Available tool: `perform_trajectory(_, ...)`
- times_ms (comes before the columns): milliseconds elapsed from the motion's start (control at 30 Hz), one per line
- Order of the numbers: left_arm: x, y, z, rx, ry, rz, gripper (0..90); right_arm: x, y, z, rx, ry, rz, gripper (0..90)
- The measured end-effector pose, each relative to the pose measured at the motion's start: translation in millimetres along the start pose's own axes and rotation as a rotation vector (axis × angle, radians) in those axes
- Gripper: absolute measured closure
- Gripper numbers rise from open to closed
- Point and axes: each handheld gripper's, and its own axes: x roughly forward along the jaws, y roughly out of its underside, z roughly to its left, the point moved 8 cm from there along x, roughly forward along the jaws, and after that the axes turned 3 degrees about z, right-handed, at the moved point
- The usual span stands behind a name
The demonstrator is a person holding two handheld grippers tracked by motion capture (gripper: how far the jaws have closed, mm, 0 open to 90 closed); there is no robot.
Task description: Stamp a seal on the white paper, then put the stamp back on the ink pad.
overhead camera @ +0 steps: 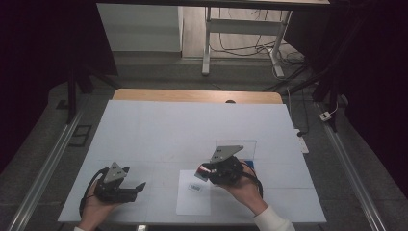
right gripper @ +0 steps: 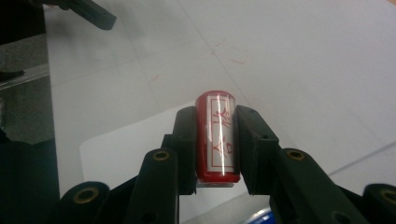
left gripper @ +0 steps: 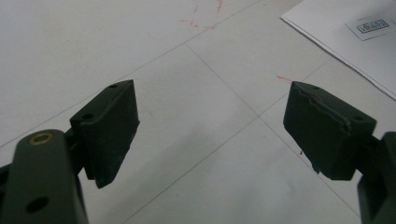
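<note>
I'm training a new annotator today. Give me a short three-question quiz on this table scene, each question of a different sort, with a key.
1. True or false: the right gripper is shut on the red stamp.
2. Which best describes the left gripper? A) shut on the paper sheet B) open, nothing between its fingers C) holding a blue box
3. Fill in: the white paper sheet bears a small printed ____ near its top.

Key:
1. True. Its fingers press the stamp from both sides.
2. B. The left gripper view shows only the bare table between the fingers.
3. Label; its print is too small to read.
</note>
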Motion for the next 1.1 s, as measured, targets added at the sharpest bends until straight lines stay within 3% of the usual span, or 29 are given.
perform_trajectory(467, 1.1, -0.1, -0.4, 0.005, 0.002, 0.001, 18.4, -25.2, 11.8, -24.7, 0.038, 0.069, 0.0, 69.7)
perform_trajectory(1100, 3.6, -1.5, -1.1, 0.011, 0.008, 0.005, 18.4, -35.3, 38.9, -48.5, 0.08, 0.12, 0.052, 69.6)
